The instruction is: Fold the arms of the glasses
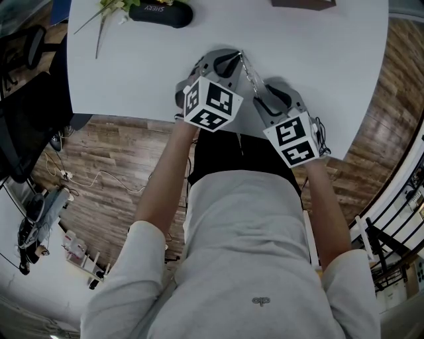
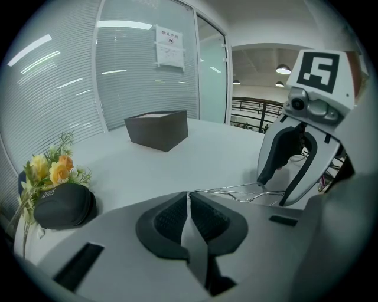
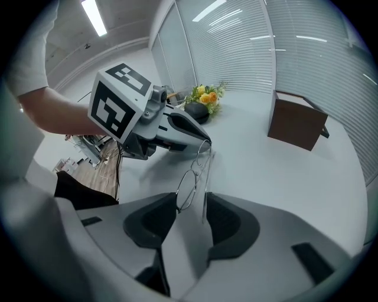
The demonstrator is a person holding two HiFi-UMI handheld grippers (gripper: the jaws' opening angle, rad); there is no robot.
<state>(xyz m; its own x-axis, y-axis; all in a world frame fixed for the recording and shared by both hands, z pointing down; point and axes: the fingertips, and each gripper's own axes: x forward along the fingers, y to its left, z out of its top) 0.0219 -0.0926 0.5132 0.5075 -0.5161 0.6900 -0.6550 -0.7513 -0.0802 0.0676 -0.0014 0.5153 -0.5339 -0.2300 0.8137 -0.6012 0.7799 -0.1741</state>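
Note:
Thin wire-framed glasses (image 1: 248, 74) hang just above the white table (image 1: 331, 53), stretched between my two grippers. My left gripper (image 1: 232, 58) is shut on one end of the frame; in the left gripper view its pads meet at the tip (image 2: 189, 197) and the wire of the glasses (image 2: 236, 191) runs off to the right gripper (image 2: 273, 191). In the right gripper view a lens and one arm of the glasses (image 3: 188, 183) lie in the narrow gap of my right gripper (image 3: 192, 206), each touching a pad. The left gripper (image 3: 207, 141) holds the far end.
A black glasses case (image 1: 161, 13) and a spray of flowers (image 2: 50, 168) lie at the far left of the table. A dark box (image 3: 297, 121) stands at the far right. The table's near edge (image 1: 132, 114) runs just under my hands, with wood floor below.

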